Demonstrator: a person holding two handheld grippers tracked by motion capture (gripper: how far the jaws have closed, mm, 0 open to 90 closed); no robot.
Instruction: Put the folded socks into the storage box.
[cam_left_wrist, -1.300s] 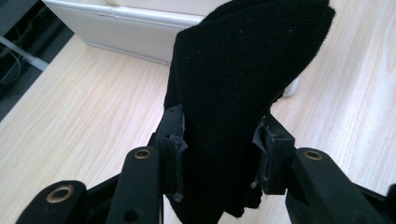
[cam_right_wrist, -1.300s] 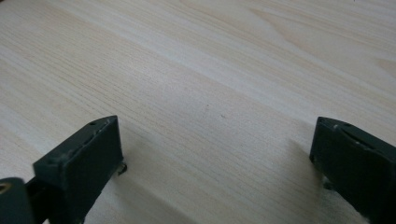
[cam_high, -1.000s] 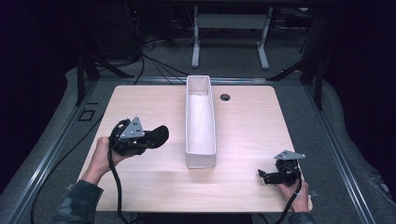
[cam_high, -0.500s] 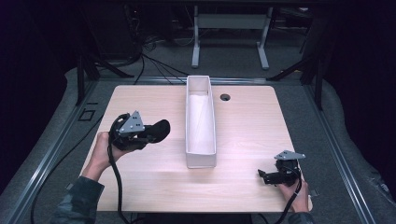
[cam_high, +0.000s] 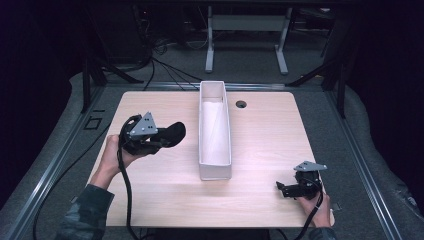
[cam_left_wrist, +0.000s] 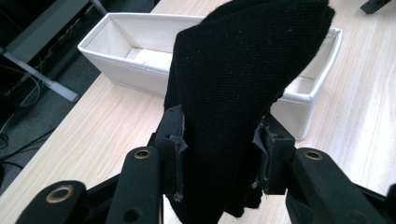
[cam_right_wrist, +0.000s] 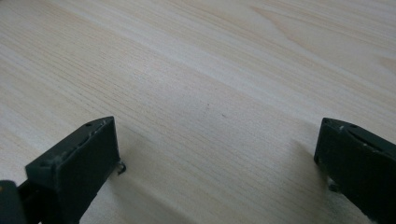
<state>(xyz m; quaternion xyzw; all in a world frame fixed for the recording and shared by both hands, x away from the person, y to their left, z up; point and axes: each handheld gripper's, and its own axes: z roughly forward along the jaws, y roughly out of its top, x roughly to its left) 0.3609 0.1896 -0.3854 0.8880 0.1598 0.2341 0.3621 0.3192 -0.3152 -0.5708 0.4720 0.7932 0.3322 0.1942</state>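
Note:
A black knitted sock (cam_left_wrist: 243, 93) is clamped between the jaws of my left gripper (cam_left_wrist: 219, 149), which is shut on it and held above the table's left side. From above, the sock (cam_high: 172, 134) sticks out of that gripper (cam_high: 159, 140) toward the long white fabric bin (cam_high: 215, 150) in the middle of the table. The bin (cam_left_wrist: 116, 60) looks hollow, with a pale lining inside. My right gripper (cam_high: 281, 189) rests low at the table's front right, open, with bare wood between its fingers (cam_right_wrist: 79, 158).
The light wooden table (cam_high: 270, 130) has a round cable hole (cam_high: 241, 104) behind the bin on the right. Grey carpet and dark desk frames surround the table. A cable (cam_high: 124, 190) trails from the left gripper over the front edge.
My left gripper has carried the sock a little to the right and away from the person, closer to the bin. The right gripper has stayed still.

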